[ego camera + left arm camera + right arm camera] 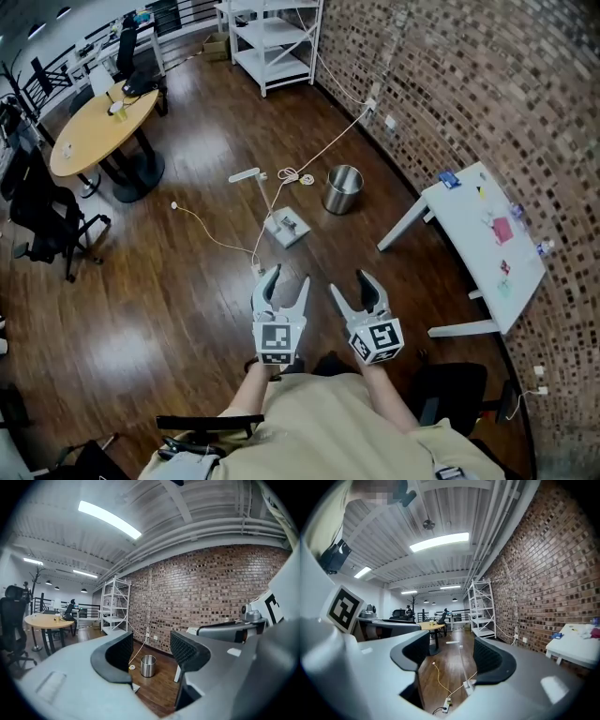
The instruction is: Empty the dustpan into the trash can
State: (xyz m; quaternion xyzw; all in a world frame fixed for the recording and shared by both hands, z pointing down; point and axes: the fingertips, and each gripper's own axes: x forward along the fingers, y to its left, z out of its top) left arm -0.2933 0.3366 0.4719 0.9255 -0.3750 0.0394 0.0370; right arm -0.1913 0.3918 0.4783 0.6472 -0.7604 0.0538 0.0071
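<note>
A shiny metal trash can [343, 189] stands upright on the wooden floor near the brick wall; it also shows between the left jaws in the left gripper view [148, 665]. A pale, flat dustpan-like thing [288, 226] lies on the floor short of the can. My left gripper [286, 281] and right gripper [352, 287] are held side by side in front of the person, well short of both. Each is open with nothing between its fingers, as the left gripper [150, 651] and right gripper [451, 656] views confirm.
A white cable [319, 150] runs from the wall across the floor past a white stick-like item [246, 175]. A white table [487, 244] stands at the right by the brick wall, a round wooden table [98, 127] with chairs at the left, a white shelf [272, 37] at the back.
</note>
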